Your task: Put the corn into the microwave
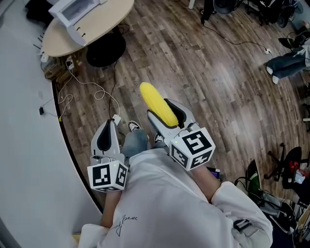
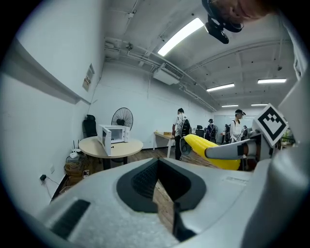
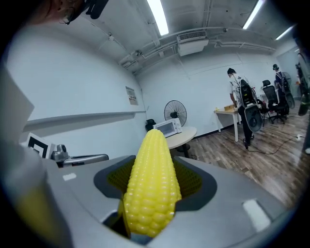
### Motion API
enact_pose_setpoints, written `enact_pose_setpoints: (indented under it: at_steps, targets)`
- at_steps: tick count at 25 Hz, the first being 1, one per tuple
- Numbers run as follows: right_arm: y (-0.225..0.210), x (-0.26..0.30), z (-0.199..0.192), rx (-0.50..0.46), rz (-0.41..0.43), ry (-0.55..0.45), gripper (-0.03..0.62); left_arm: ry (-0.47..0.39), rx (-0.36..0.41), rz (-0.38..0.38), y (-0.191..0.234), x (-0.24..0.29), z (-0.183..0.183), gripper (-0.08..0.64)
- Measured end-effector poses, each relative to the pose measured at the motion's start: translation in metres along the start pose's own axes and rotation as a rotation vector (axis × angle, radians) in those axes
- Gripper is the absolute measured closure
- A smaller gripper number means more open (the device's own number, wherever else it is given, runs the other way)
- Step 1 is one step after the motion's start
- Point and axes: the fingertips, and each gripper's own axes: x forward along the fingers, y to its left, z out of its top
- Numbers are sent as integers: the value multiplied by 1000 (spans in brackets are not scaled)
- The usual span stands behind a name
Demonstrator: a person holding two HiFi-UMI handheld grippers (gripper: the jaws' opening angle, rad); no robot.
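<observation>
The right tongs (image 1: 163, 112) are clamped on the corn (image 1: 157, 103), which lies lengthwise with its tip pointing ahead, probably for a steady carry. The left tongs (image 1: 109, 127) are together and empty, likely kept free to help at the microwave (image 1: 77, 14). It sits far left on a round desk (image 1: 109, 19), across open wood floor (image 1: 218, 72).

The corn (image 1: 157, 101) lies between the jaws of the right gripper (image 1: 166, 115), its tip sticking out ahead. The left gripper (image 1: 108, 133) sits to its left, slightly behind. Far ahead and leftward, the microwave (image 1: 76, 13) stands on a round table (image 1: 104, 24), with a fan (image 2: 122, 117) seemingly behind it, near the wall.
</observation>
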Motion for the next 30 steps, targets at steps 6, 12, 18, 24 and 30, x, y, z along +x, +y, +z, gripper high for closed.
enact_pose_setpoints:
  at_steps: [6,12,18,24,30]
  targets:
    - [-24,11,3,35,-26,-7,333,27,5,-42,-8,30,-4,572]
    - [-54,51,17,43,-49,2,333,33,-7,-71,7,85,4,572]
    - [-88,109,49,11,-69,19,332,23,-17,-102,27,157,31,572]
    - [-115,184,89,26,-91,19,333,34,-6,-120,72,228,64,572]
    - [-134,257,126,43,-107,7,333,22,31,-158,116,294,101,569]
